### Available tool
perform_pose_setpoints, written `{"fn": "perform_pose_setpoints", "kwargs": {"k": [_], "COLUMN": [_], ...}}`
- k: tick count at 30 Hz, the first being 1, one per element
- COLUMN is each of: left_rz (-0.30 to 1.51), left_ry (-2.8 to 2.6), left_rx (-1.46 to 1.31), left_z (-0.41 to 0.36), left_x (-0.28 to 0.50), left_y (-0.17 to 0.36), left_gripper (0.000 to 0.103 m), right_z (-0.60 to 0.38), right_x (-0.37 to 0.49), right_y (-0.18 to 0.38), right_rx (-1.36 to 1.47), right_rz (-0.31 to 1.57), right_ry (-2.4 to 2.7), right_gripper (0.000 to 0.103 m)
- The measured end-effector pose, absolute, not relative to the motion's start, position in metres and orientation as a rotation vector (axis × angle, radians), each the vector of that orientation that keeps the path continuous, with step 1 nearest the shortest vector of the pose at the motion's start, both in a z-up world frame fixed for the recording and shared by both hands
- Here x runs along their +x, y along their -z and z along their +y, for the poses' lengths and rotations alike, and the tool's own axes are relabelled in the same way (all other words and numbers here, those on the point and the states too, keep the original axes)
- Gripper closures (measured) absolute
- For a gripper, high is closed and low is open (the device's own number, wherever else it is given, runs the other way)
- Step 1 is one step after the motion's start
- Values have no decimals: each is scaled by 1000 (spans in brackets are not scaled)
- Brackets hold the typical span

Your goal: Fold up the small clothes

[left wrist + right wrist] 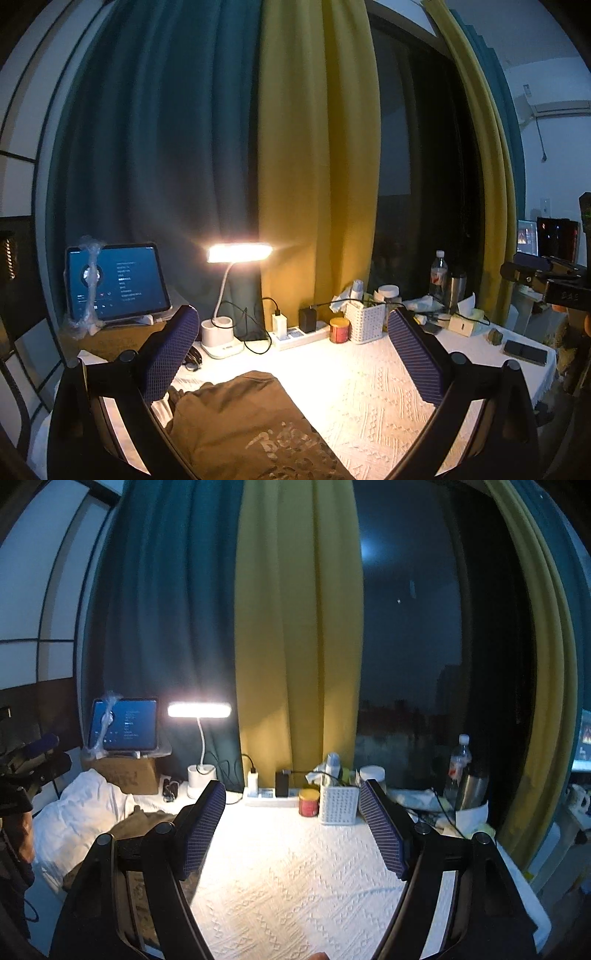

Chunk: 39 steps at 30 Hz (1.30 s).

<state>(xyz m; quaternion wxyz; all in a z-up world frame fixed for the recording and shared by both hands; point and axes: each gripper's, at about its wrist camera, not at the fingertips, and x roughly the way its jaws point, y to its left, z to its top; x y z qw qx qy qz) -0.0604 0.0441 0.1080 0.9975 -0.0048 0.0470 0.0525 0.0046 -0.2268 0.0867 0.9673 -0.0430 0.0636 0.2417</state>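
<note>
Left gripper [291,354] jaws apart above brown shirt [236,424] | right gripper [291,830] jaws apart over white tablecloth [295,886] | likely poised to fold

Lit desk lamp [239,253] at table [362,387] back edge; tablet [117,282] on cardboard box [123,773], back left corner; power strip [301,334], red tin [339,329], white basket [366,320] along back edge; bottle [439,275], steel flask [456,288] toward back right.

A home bedroom corner: teal and yellow curtains [288,147] over a dark night window, wall air conditioner [554,109], cluttered desk [295,878] with lit lamp [238,253], tablet [116,282], power strip [299,334].
</note>
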Motion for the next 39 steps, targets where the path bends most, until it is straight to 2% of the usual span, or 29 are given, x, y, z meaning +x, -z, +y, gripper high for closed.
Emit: {"fn": "perform_pose_setpoints", "kwargs": {"k": [10,39], "left_rz": [69,139], "left_ry": [-144,-117], "left_rx": [-20,-20], "left_z": [59,63], "left_x": [-68,-46], "left_y": [-108,-91], "left_gripper": [2,2], "right_z": [-212,-199], "right_x": [0,30], "right_y": [-96,-74], "right_rx": [-79,-81], "right_rz": [97,174], "right_ry": [-498,-487], "right_gripper": [25,25]}}
